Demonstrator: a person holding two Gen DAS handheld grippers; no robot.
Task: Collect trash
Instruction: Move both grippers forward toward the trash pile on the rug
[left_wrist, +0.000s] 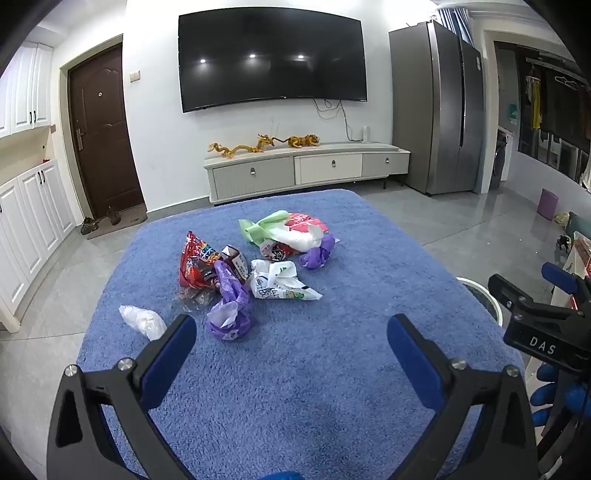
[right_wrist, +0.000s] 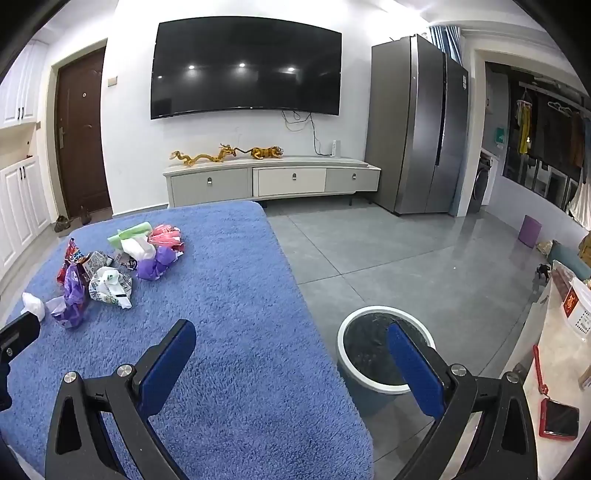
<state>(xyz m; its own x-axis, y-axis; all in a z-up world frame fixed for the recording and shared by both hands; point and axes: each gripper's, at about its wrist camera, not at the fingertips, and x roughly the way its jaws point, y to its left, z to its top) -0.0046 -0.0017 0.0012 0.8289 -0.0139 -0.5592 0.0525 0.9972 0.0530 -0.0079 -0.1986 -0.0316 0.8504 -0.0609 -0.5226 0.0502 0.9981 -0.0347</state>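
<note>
Several pieces of trash lie in a loose heap on a blue fluffy cloth (left_wrist: 314, 369) over a table: a red snack bag (left_wrist: 194, 266), a purple bag (left_wrist: 229, 314), a white printed bag (left_wrist: 280, 286), a crumpled white wrapper (left_wrist: 142, 321) and a green and white bundle (left_wrist: 280, 230). My left gripper (left_wrist: 291, 332) hangs open above the cloth, just short of the heap, holding nothing. My right gripper (right_wrist: 291, 336) is open and empty over the table's right edge; the heap (right_wrist: 110, 273) lies far to its left. A white-rimmed bin (right_wrist: 384, 354) stands on the floor beside the table.
A wall television (left_wrist: 271, 57), a low cabinet (left_wrist: 306, 171) and a tall fridge (left_wrist: 436, 107) stand beyond the table. Grey tiled floor (right_wrist: 424, 266) stretches to the right. A red-cased phone (right_wrist: 559, 419) lies on a counter at the right. A purple stool (right_wrist: 530, 230) stands far off.
</note>
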